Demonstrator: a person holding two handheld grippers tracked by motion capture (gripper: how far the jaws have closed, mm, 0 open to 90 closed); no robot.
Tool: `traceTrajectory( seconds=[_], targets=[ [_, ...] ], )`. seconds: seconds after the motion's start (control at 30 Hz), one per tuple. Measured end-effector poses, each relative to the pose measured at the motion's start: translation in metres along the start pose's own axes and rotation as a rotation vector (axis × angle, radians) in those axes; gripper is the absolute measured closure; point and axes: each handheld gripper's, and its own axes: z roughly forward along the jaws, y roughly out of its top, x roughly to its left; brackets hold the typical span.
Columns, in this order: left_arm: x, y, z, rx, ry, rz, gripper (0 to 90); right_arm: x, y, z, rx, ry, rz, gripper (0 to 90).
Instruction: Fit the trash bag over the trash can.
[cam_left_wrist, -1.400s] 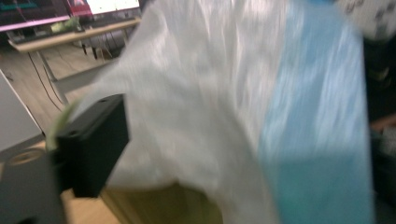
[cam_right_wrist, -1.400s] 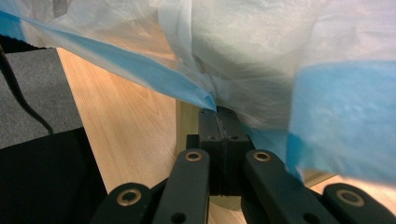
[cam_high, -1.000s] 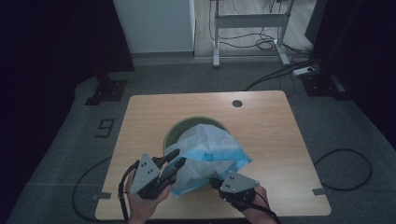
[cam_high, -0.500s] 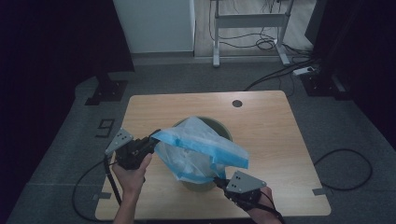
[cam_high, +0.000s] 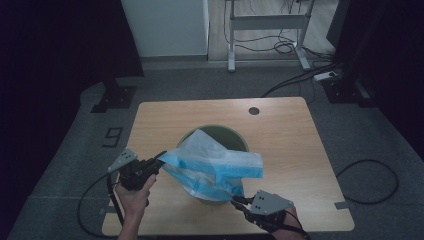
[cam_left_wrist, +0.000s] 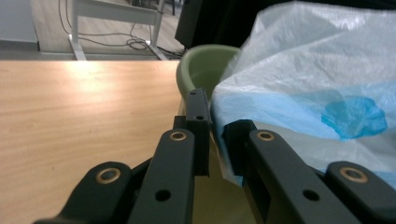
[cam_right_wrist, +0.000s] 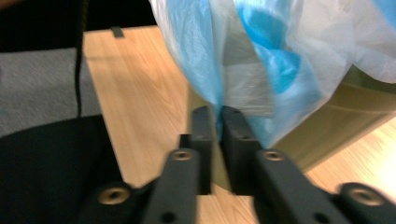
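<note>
While claws (cam_high: 161, 159) seemingly pinch bag (cam_high: 215, 162) edges

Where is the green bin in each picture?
High view: the bin stands mid-table, its rim showing behind the bag.
Left gripper view: upper middle, left of the bag, beyond the jaws.
Right gripper view: its wall at right, under the bag.
Shared landmark: the blue-and-white bag draped over it.

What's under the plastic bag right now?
Under the plastic bag sits the green bin; its far rim and near wall show. The bag covers the opening, so its inside cannot be seen. The left claw and right claw grip the bag's edges.
</note>
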Motion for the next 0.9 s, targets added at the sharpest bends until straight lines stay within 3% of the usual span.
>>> traceTrajectory(
  seconds=[0.13,0.23,0.33,0.47,0.67,0.77,0.83,0.9],
  targets=[
    [0.002,-0.008,-0.003,0.001,-0.009,-0.007,83.2,0.011,0.007,-0.021,-0.112,-0.021,0.016,57.3],
    [0.003,-0.01,-0.003,-0.001,-0.014,-0.009,83.1,0.014,0.016,-0.034,-0.191,-0.066,0.035,52.7],
    [0.001,-0.012,-0.003,-0.004,-0.018,-0.008,83.0,0.012,0.023,-0.039,-0.222,-0.091,0.059,51.7],
    [0.0,-0.013,-0.003,-0.011,-0.019,-0.006,83.0,0.009,0.033,-0.028,-0.217,-0.109,0.104,49.4],
    [-0.001,-0.012,-0.003,-0.021,-0.023,-0.006,83.0,0.011,0.047,0.001,-0.226,-0.156,0.112,48.8],
    [-0.002,-0.01,-0.003,-0.026,-0.024,-0.002,83.2,0.01,0.056,0.015,-0.197,-0.214,0.097,56.0],
    [-0.002,-0.01,-0.004,-0.033,-0.021,-0.005,83.4,0.006,0.058,0.022,-0.167,-0.286,0.083,76.3],
    [0.001,-0.01,-0.007,-0.036,-0.02,-0.01,83.7,-0.003,0.053,0.016,-0.195,-0.301,0.145,88.4]
  ],
)
